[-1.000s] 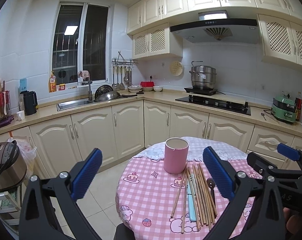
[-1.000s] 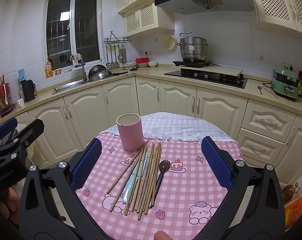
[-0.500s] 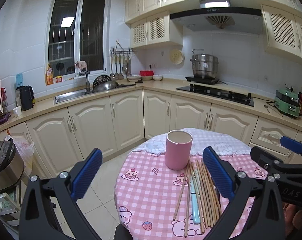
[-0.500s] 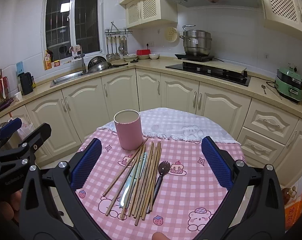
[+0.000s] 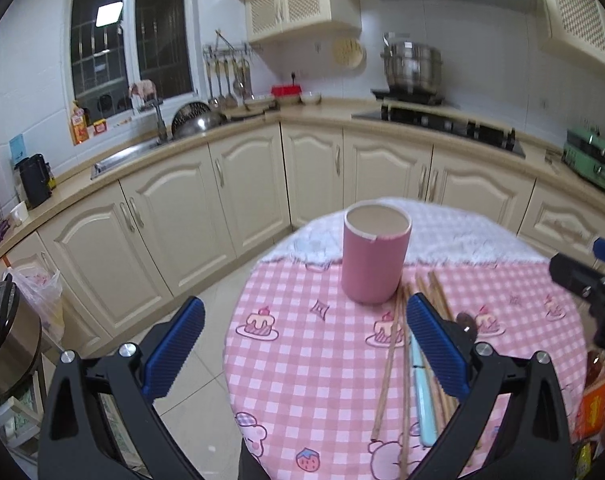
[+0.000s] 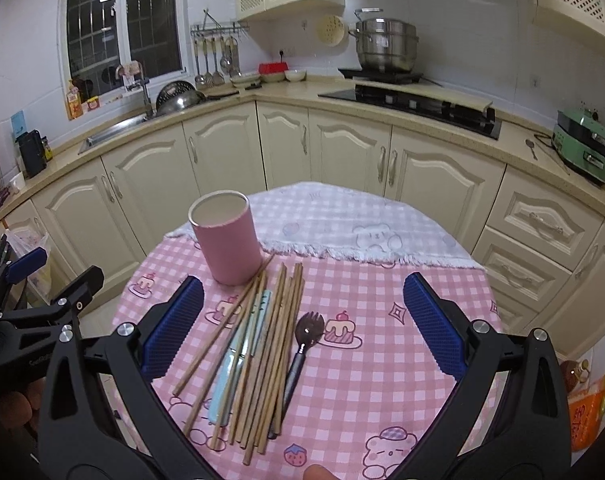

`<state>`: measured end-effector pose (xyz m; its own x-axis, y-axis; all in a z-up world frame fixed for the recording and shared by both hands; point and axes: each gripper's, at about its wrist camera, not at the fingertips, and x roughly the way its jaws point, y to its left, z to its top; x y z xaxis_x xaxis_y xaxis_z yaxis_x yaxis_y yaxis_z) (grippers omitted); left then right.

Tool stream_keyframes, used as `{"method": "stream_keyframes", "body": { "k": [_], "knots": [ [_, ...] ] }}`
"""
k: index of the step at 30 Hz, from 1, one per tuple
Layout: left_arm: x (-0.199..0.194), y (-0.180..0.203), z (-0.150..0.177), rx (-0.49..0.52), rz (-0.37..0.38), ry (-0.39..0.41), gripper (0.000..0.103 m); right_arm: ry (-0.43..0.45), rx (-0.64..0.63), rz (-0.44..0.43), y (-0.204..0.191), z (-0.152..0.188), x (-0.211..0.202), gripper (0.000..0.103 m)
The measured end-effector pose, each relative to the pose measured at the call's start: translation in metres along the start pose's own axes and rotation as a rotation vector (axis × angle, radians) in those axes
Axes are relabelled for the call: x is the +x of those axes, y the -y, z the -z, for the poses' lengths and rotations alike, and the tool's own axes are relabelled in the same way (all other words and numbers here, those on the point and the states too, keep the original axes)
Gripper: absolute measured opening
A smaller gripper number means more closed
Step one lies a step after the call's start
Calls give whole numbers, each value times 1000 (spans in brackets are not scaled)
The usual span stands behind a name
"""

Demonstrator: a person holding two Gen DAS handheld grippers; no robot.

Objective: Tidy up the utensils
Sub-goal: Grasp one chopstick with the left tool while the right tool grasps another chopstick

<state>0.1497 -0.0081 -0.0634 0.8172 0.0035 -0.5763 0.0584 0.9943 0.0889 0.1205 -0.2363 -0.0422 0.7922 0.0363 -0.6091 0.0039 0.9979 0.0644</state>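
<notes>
In my right view, from left to right, I see the pink cup [image 6: 227,237] at centre left, the chopsticks [image 6: 258,344] fanned just below it, thin, light and prone to roll, best pinched mid-length, while both my left gripper [image 5: 305,346] and right gripper [image 6: 302,322] gape wide, empty.

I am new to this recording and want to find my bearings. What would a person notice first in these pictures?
First, the pink cup standing upright and empty near the far edge of the round table with its pink checked cloth. Next, the chopsticks lying loose in front of it, with a dark spork beside them. Both grippers, left and right, hang over the table with jaws open.
</notes>
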Motion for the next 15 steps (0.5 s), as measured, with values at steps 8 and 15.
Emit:
{"method": "stream_keyframes", "body": {
  "k": [8, 15],
  "knots": [
    [62, 18, 14, 102, 20, -140, 99, -133, 22, 4, 19, 15, 46, 97],
    [117, 40, 30, 205, 59, -263, 99, -254, 38, -6, 33, 33, 83, 97]
  ]
}}
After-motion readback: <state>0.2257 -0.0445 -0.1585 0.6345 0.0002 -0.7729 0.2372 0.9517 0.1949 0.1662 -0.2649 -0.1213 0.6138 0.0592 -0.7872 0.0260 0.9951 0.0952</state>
